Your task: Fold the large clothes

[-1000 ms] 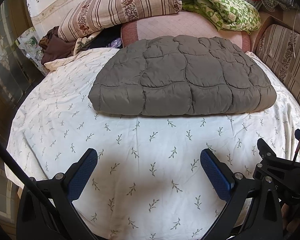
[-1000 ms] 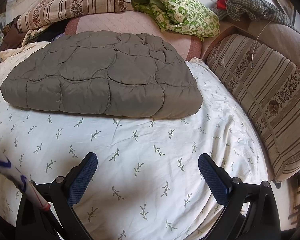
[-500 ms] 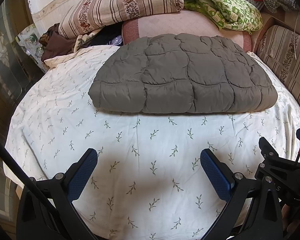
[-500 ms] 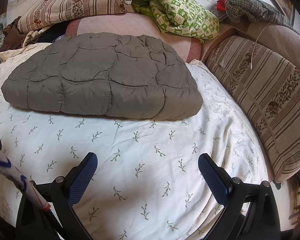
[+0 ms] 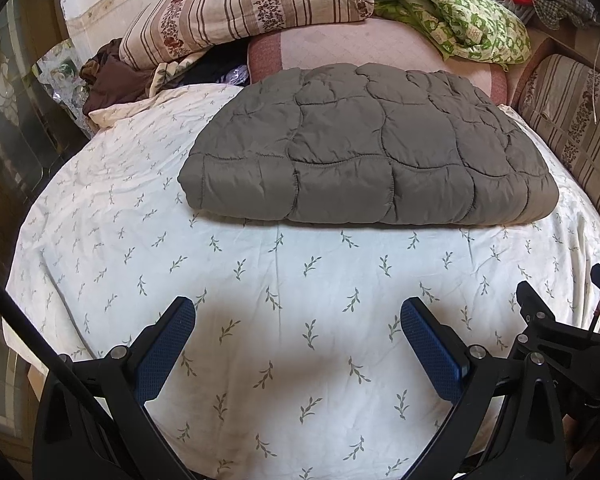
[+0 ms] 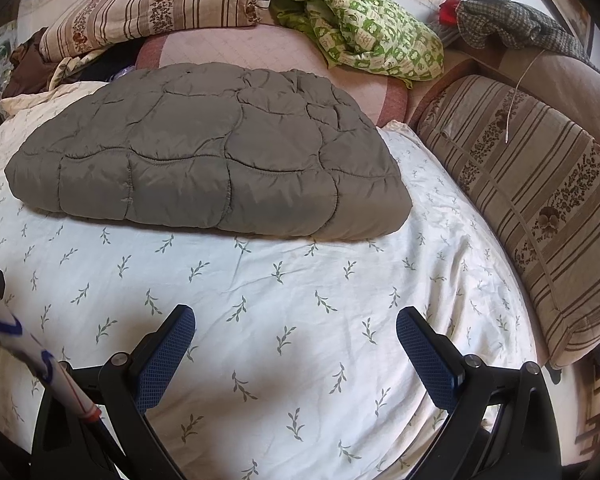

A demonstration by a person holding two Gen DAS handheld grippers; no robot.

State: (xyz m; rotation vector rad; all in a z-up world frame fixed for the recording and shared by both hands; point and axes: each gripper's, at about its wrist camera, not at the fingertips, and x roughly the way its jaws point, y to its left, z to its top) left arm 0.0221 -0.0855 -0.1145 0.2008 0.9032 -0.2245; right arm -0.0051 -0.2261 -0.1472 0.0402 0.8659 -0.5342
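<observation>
Both claws stood wide apart and held nothing: the left gripper (image 5: 296, 320) and the right gripper (image 6: 296, 328) hung above bare sheet, well short of the garment. The folded grey quilted jacket (image 5: 372, 156) lay flat on the leaf-print sheet (image 5: 300, 288), toward the far half of the bed, its long axis running left to right across both views and its thick folded edge facing the cameras.

The left wrist view alone showed a heap of brown cloth (image 5: 108, 84) at the far left, and the right gripper's black frame at the lower right. The right wrist view alone showed the full length of the striped bolster (image 6: 532, 208) along the bed's right edge. Both views showed a striped pillow (image 5: 252, 4) and a green patterned cloth (image 6: 360, 28) behind the jacket.
</observation>
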